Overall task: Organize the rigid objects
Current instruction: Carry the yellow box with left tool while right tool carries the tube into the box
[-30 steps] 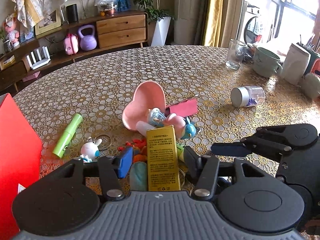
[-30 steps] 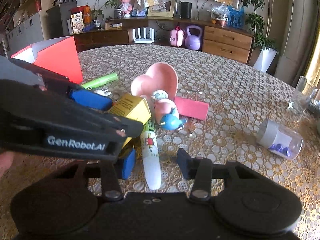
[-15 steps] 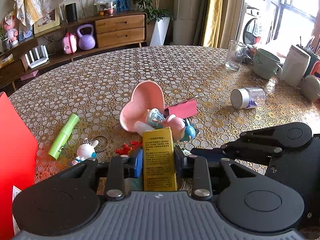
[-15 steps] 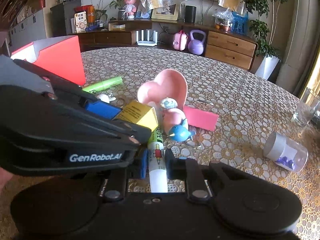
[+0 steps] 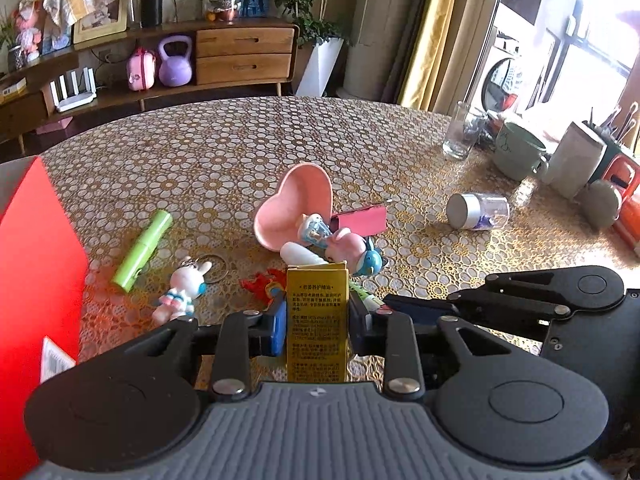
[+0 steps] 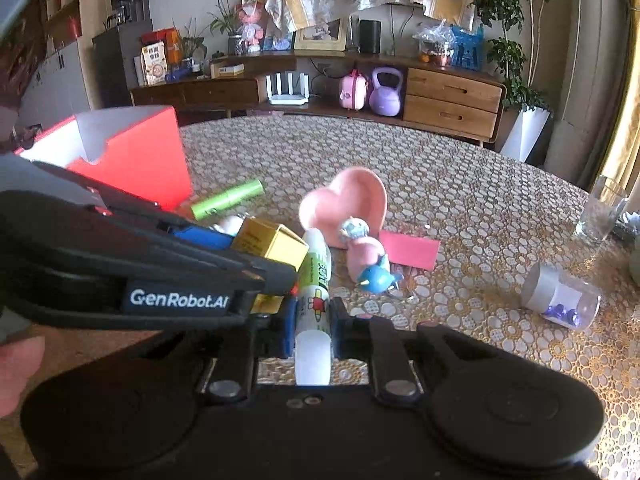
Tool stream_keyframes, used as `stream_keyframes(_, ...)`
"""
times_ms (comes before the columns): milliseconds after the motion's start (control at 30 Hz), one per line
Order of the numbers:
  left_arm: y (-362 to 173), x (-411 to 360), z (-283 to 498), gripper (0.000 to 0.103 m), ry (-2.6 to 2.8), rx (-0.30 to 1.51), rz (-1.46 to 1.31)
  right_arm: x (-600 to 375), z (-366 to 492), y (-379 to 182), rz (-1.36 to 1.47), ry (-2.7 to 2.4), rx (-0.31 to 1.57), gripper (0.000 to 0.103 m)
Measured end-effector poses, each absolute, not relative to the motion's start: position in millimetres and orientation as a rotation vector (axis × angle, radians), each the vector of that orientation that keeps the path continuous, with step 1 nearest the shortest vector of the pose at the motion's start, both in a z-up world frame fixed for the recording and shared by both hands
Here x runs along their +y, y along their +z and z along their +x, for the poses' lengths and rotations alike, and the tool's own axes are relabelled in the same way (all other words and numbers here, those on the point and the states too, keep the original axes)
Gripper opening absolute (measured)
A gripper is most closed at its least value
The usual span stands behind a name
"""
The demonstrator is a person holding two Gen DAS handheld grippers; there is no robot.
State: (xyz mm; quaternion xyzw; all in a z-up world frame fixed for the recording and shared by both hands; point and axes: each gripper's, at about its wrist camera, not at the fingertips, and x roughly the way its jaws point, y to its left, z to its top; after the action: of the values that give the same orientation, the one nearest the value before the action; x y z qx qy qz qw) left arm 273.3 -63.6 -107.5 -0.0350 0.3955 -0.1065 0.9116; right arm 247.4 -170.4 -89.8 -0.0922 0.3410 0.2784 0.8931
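Observation:
My left gripper (image 5: 317, 322) is shut on a gold box (image 5: 317, 320), held a little above the table; the box also shows in the right wrist view (image 6: 272, 242). My right gripper (image 6: 313, 322) is shut on a white glue stick (image 6: 315, 300) with a green label, just right of the left gripper (image 6: 224, 268). A red open box (image 6: 132, 156) stands at the left, also seen in the left wrist view (image 5: 28, 280). A pink heart dish (image 5: 298, 208), small figures (image 5: 344, 240), a green tube (image 5: 142, 248) and a rabbit keychain (image 5: 182, 290) lie on the table.
A pink card (image 5: 360, 220) lies by the dish. A clear jar (image 5: 476, 212) lies on its side to the right. A glass (image 5: 460, 132), green mug (image 5: 518, 152) and white holder (image 5: 572, 164) stand at the far right edge.
Both grippers closed, the left on the gold box and the right on the glue stick. Both then lifted slightly with their objects.

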Motion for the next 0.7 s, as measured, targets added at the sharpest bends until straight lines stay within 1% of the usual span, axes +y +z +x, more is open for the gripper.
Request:
stream_keyframes(267, -83, -47, 247, 0.029, -0.222, 0.785, -0.110, -167, 217, -61, -0.209, 0.568, 0.675, 0.015)
stream_keyframes(700, -19, -6, 191, 0.029, -0.215, 0.709, -0.144, -145, 163, 1, -0.202, 0.599, 0.572, 0.015)
